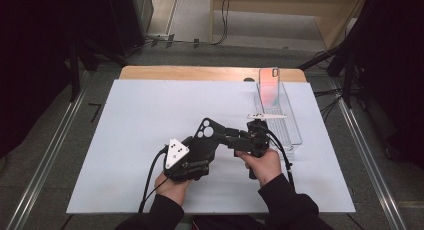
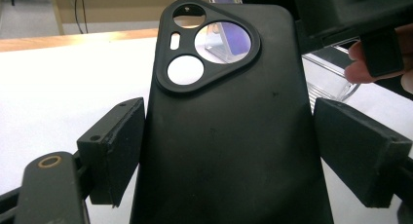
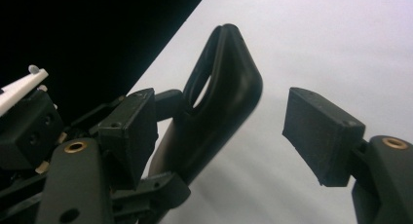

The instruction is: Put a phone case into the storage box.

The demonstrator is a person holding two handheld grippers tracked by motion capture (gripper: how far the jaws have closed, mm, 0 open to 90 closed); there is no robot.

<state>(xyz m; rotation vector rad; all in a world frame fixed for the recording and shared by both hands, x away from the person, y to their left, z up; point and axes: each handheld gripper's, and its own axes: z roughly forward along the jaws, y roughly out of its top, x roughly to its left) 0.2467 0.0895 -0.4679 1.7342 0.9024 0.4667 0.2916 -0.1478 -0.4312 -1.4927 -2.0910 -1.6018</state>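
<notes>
While we hold the black phone case (image 1: 204,140) clamped across its width in our left gripper (image 1: 196,157), near the middle of the white table sheet (image 1: 125,140), our right gripper (image 1: 227,136) comes in from about three o'clock toward the case's upper edge. In the left gripper view both pads press on the long sides of the case (image 2: 229,136), and its camera cut-out sits at twelve o'clock, showing the table and the clear rack through it. In the right gripper view the jaws stand partly apart: the left pad (image 3: 129,131) lies just beside or against the case (image 3: 219,121), while the right pad (image 3: 321,134) is well apart from it, so no grip is made yet on that side.

At two o'clock from the case stands the clear rack (image 1: 295,135), with a pinkish translucent case (image 1: 269,85) upright at its far end and a small white piece (image 1: 267,116) lying across its rim.

We judge the work partly done: the case is lifted and steadied. What seems left is closing the right jaws on it, then carrying it, probably to the rack, though we cannot tell that for certain.
</notes>
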